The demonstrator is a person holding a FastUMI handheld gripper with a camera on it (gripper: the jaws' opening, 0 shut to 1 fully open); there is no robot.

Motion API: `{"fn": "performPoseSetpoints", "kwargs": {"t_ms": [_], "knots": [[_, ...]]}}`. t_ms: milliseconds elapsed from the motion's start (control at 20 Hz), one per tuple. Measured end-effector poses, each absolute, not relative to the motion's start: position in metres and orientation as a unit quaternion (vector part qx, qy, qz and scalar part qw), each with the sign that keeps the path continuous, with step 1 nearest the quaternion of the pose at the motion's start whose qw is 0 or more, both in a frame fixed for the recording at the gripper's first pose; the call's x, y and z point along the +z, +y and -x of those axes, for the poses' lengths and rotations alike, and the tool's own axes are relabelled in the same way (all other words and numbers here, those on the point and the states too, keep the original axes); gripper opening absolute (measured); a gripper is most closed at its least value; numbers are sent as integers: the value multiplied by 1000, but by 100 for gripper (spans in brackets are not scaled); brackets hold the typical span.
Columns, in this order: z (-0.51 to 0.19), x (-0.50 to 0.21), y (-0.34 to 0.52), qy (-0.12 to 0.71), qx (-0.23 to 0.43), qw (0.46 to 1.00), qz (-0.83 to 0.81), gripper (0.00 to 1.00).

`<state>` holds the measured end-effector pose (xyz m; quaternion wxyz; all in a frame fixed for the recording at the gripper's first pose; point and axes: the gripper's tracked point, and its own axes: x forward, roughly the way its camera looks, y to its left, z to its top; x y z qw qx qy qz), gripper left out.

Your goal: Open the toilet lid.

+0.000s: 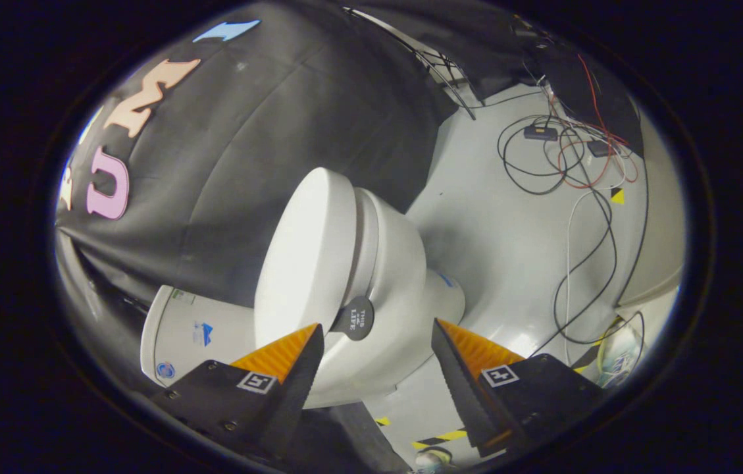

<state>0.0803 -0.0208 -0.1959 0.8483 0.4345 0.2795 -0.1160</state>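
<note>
On the booth floor (509, 250), toilet (371, 276) just ahead of claw (378, 339) | lid (305, 257) closed on bowl, dark pull tab (354, 318) at its front edge, between fingers | claw open, empty, lined up on tab, likely to lift lid.

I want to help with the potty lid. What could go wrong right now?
The open gripper holds nothing yet; its fingers straddle the small dark tab on the closed toilet lid. The tab is small, so the fingers might close beside it and slip off. The cables on the floor beyond the toilet might trip someone.
</note>
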Motion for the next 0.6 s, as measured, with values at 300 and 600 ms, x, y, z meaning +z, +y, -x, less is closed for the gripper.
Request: {"fn": "performPoseSetpoints", "kwargs": {"t_ms": [300, 600], "knots": [[-98, -200, -6, 288, -105, 837, -453, 81], [-105, -196, -16, 284, -122, 834, -457, 61]]}}
